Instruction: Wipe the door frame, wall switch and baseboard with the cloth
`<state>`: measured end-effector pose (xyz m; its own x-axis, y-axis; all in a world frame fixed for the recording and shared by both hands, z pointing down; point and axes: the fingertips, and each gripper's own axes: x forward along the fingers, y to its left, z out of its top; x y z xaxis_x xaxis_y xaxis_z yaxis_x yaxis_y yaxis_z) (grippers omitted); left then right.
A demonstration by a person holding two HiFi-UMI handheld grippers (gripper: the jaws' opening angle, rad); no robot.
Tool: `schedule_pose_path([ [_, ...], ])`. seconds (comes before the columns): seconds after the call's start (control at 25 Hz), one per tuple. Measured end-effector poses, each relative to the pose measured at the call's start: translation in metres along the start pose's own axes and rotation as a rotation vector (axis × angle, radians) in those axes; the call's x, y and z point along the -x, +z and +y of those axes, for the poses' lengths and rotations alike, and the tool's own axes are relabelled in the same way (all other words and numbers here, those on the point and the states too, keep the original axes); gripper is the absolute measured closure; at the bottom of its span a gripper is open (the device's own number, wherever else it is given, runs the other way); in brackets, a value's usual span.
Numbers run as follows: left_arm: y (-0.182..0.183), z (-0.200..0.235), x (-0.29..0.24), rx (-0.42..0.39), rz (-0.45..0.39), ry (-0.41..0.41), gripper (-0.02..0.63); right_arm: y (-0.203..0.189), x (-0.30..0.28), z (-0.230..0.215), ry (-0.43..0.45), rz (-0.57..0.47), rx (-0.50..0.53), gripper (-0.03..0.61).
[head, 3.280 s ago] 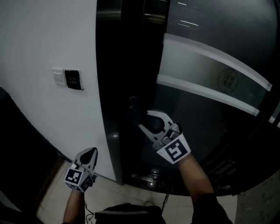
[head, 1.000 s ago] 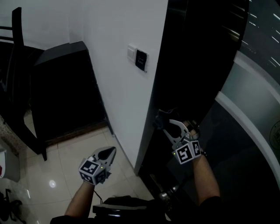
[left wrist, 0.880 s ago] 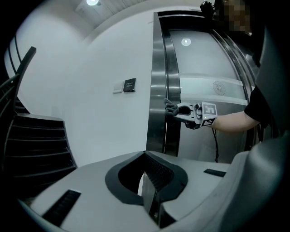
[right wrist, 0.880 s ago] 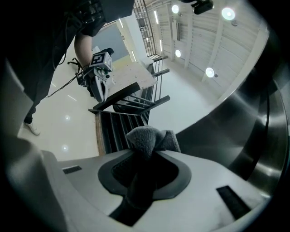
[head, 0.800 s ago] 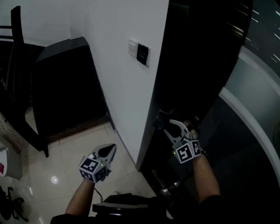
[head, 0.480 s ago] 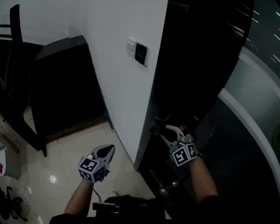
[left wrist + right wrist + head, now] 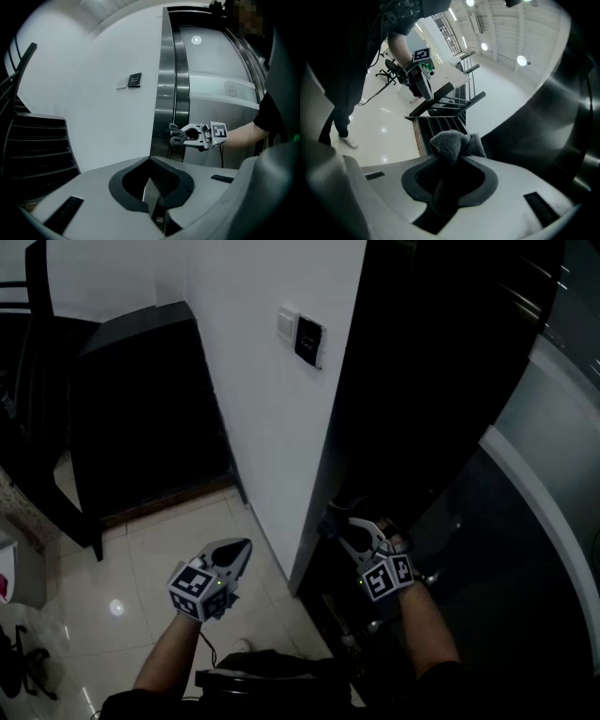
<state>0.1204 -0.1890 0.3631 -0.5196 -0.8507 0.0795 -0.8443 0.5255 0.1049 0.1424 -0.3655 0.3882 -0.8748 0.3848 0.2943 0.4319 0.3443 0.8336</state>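
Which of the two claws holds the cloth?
The right claw: its jaws are shut on the grey cloth, by the door frame. The left claw is shut, holding nothing.

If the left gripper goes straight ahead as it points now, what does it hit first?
The left gripper, shut and empty, would likely meet the door frame near its edge with the white wall; depth is unclear.

Left gripper (image 7: 151, 176): jaws together, nothing between them. Ahead, the right gripper (image 7: 183, 137) held a grey cloth (image 7: 174, 139) at the metal door frame (image 7: 166, 84) — wall switch (image 7: 134, 80) sat higher, on the white wall left of it.
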Motion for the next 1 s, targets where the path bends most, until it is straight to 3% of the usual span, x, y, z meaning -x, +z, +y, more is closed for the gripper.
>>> schedule_pose_path([
  [0.8, 0.001, 0.008, 0.001, -0.027, 0.009, 0.011, 0.612, -0.032, -0.027, 0.059, 0.136, 0.042, -0.049, 0.494],
  [0.92, 0.003, 0.007, -0.003, -0.023, -0.001, -0.010, 0.612, -0.016, -0.009, 0.044, 0.091, 0.024, -0.016, 0.494],
  [1.0, 0.003, 0.004, -0.005, -0.028, -0.003, -0.037, 0.612, -0.001, 0.014, 0.015, 0.002, 0.014, 0.022, 0.494],
])
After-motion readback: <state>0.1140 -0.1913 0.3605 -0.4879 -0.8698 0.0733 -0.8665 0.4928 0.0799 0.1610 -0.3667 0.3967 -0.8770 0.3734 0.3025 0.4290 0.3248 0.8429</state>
